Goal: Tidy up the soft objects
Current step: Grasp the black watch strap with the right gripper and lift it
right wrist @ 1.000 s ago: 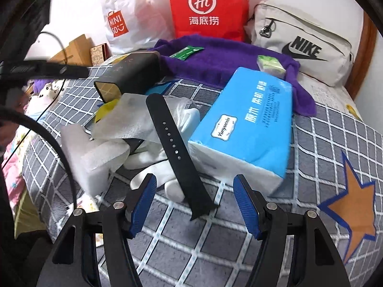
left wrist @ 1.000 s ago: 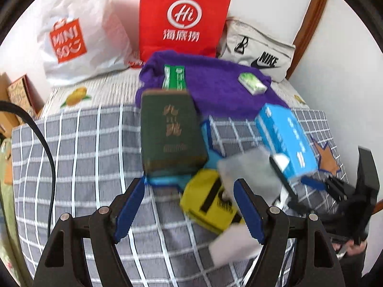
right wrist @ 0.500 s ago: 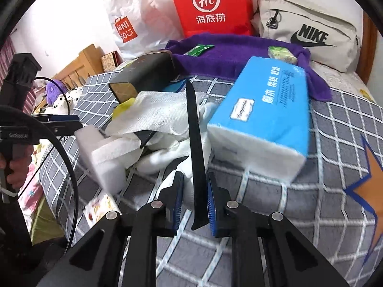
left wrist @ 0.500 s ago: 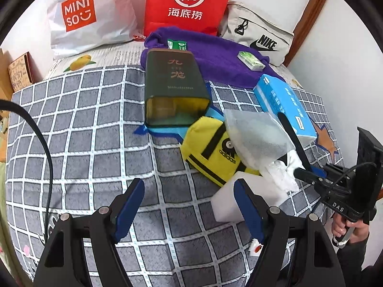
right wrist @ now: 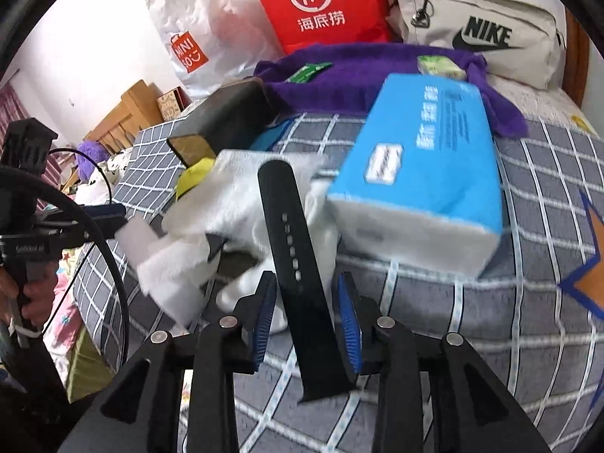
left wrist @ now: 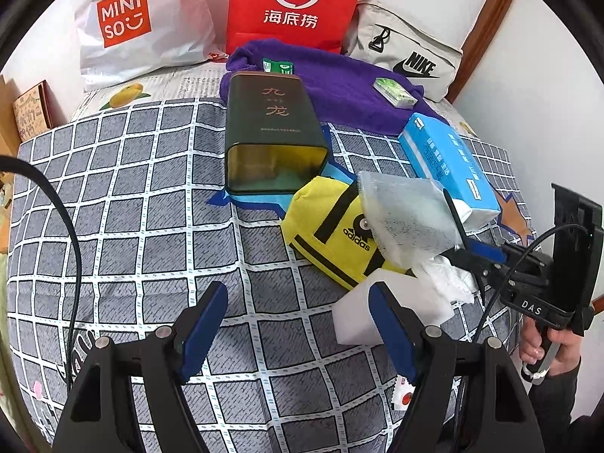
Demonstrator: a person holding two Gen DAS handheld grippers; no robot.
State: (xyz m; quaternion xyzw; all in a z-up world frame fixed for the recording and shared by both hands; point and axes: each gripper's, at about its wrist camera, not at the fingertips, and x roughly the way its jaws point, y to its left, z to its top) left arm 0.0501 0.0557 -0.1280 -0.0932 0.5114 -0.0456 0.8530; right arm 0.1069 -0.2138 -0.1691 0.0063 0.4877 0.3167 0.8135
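Right hand-held gripper [right wrist: 307,311] at lower centre, jaws just reopened, partly spread, black watch strap [right wrist: 298,264] between them, unpressed, left hand-held gripper [left wrist: 298,330] wide open, empty, above bare checked bedspread [left wrist: 132,226], white foam block [left wrist: 389,309] beside its right finger.

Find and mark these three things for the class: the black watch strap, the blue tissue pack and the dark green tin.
black watch strap [right wrist: 292,249], right wrist view, on its row of holes.
blue tissue pack [right wrist: 430,151], right wrist view, on its top face.
dark green tin [left wrist: 270,113], left wrist view, on its lettered side.
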